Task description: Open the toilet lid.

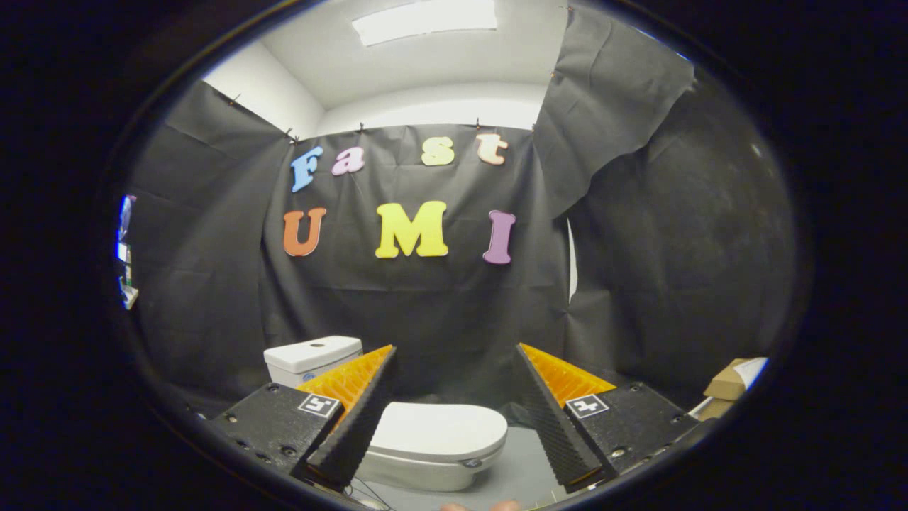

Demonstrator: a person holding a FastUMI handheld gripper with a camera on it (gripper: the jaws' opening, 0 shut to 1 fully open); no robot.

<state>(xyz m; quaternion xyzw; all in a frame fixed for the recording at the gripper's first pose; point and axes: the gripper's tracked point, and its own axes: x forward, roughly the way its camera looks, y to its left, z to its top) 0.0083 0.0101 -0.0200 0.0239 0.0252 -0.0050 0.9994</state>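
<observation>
The claw (454,411) stands wide, its two fingers well apart and gripping nothing; the small white glossy toilet (425,447) sits on the grey floor (521,472) just beyond and between the fingers, nearer the left finger, which covers part of its left side. The white oval toilet lid (440,428) lies flat and closed on the bowl. The toilet's long axis runs from the white box-shaped cistern (312,357), behind it at the left by the black cloth wall (440,319), to the rounded front end, which points right; the cistern is partly hidden behind the left finger. A brown cardboard box (727,387) lies well to the right of the toilet, past the right finger.
</observation>
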